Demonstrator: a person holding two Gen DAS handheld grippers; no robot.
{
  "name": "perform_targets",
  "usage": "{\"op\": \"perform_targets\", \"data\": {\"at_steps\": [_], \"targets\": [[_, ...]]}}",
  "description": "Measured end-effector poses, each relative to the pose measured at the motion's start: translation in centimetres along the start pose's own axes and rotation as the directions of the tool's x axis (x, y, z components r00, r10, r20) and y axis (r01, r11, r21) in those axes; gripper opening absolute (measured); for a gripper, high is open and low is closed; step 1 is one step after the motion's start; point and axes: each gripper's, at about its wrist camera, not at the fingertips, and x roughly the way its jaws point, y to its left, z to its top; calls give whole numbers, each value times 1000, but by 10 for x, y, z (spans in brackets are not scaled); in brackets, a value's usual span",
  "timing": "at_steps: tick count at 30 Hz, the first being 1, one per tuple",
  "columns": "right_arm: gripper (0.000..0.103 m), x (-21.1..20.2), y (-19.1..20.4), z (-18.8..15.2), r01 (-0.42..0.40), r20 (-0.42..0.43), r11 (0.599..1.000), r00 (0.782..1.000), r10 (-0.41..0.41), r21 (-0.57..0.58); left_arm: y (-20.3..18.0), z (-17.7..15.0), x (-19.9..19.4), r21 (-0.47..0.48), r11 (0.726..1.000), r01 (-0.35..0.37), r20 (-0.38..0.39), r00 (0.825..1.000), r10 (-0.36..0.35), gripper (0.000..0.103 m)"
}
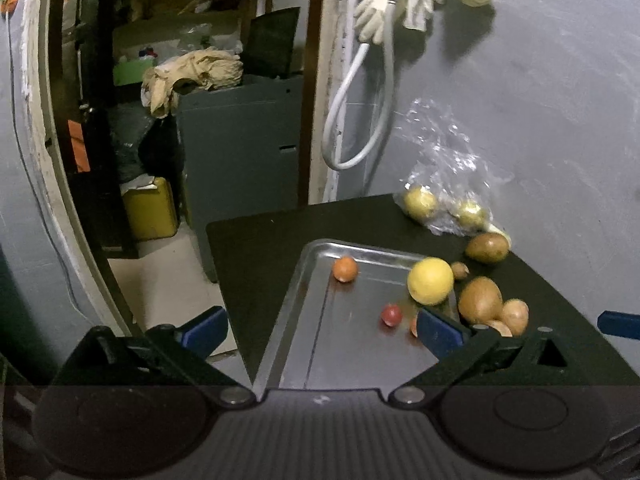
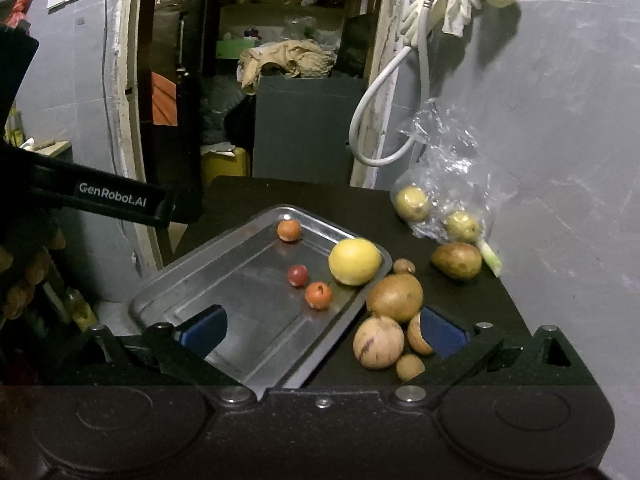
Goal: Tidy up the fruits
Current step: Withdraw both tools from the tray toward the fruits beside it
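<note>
Writing: "GenRobot.AI" in white on the left gripper (image 2: 120,200), left edge of the right wrist view.
Left gripper pose: over the metal tray (image 1: 288,304), jaws spread, empty.
Right gripper (image 2: 320,332): jaws spread, empty, straddling the tray's right rim.
Fruits: yellow citrus (image 2: 354,261), two orange fruits, one red fruit in the tray; brown fruits right of it on the black table (image 2: 500,304).
Right view only: striped round fruit (image 2: 378,342), lower centre.

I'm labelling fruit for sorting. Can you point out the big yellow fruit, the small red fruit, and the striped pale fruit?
Big yellow fruit (image 2: 354,261): right wrist view, middle of its rind.
Small red fruit (image 2: 297,275): right wrist view, centre of its skin.
Striped pale fruit (image 2: 378,342): right wrist view, middle of its front face.
</note>
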Motion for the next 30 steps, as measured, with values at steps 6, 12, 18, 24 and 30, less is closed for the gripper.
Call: {"op": "perform_targets", "data": {"at_steps": [6,12,18,24,30], "targets": [[102,-22,-1,-16,21,8,1000,1000,-21,3,-17,-16,-19,64,998,16,2,1000,-17,102],[102,-34,-9,-30,10,4,999,1000,-11,38,-29,-38,-25,79,996,39,-53,998,-35,102],[102,-42,-10,-45,-23,-34,998,999,25,62,-32,-66,-23,122,991,54,-151,988,-36,102],[102,-43,-15,-65,-31,-116,998,992,37,53,-43,-90,-26,139,987,84,-230,972,-51,102],[102,-37,-29,-73,26,-182,998,983,-13,65,-61,-97,-26,141,984,107,-271,960,-65,102]]}}
